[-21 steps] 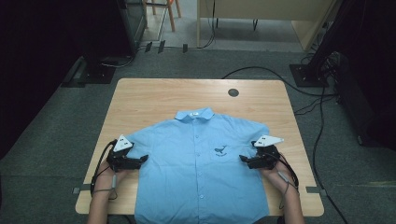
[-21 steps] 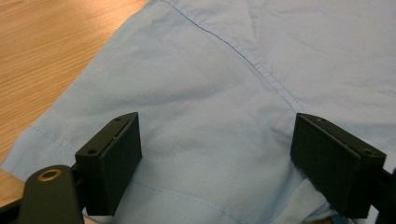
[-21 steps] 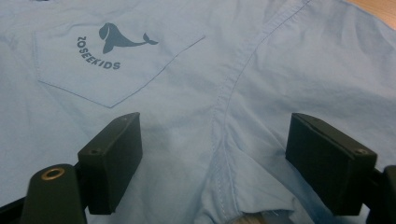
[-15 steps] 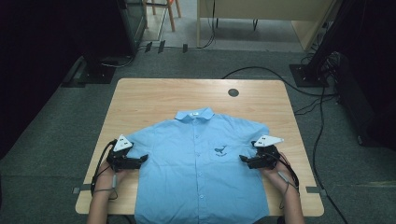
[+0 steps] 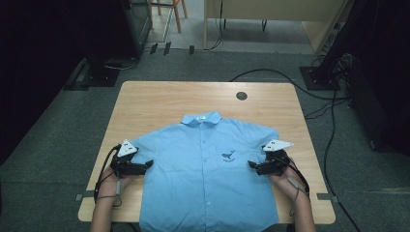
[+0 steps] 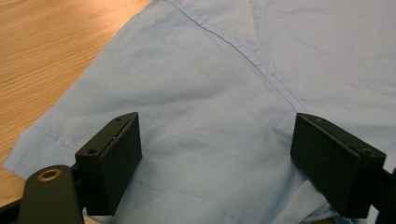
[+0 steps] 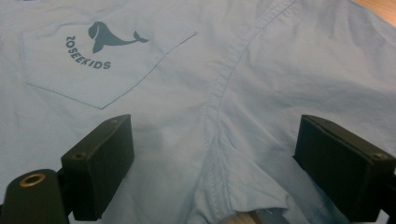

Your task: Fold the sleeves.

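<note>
A light blue short-sleeved shirt lies flat and buttoned on the wooden table, collar at the far side. My left gripper rests at the shirt's left armpit and points inward. In the left gripper view its jaws stand wide apart over the sleeve seam, left gripper open. My right gripper mirrors it at the right armpit, beside the whale-print pocket. The right gripper is open, with a raised fold of the side seam between its jaws, pads clear of it.
A round black grommet sits in the table near its far edge. Black cables run over the carpet to the right of the table. Chair legs and a dark cabinet stand beyond it. The shirt hem hangs over the table's near edge.
</note>
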